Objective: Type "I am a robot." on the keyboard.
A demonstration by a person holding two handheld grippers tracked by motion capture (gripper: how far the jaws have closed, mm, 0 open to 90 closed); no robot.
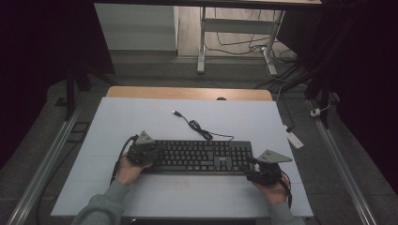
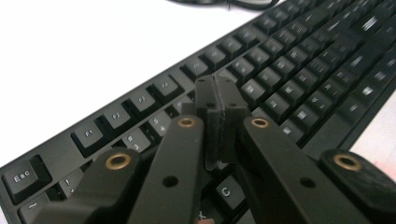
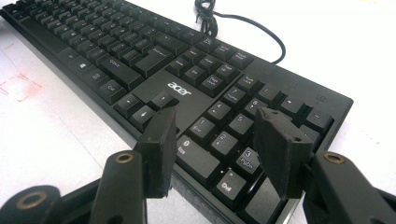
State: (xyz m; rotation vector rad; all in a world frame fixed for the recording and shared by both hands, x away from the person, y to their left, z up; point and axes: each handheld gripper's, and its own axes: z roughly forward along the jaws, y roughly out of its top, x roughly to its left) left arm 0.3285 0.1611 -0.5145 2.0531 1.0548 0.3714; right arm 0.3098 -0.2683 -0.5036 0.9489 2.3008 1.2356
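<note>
A black Acer keyboard (image 1: 202, 156) lies across the white table top, its cable (image 1: 195, 125) curling toward the back and ending in a USB plug (image 1: 176, 113). My left gripper (image 1: 149, 151) rests over the keyboard's left end. In the left gripper view its jaws are pressed together with nothing between them, the left gripper (image 2: 216, 86) just above the number row of the keyboard (image 2: 289, 70). My right gripper (image 1: 251, 168) is at the keyboard's front right corner. In the right gripper view the right gripper (image 3: 215, 116) stands open over the number pad of the keyboard (image 3: 140, 56).
The white board (image 1: 141, 197) has bare room in front of and behind the keyboard, with a faint red mark (image 1: 180, 185) near the front. A white power strip (image 1: 294, 139) lies on the floor to the right. Desk legs and loose cables (image 1: 234, 44) stand beyond the table.
</note>
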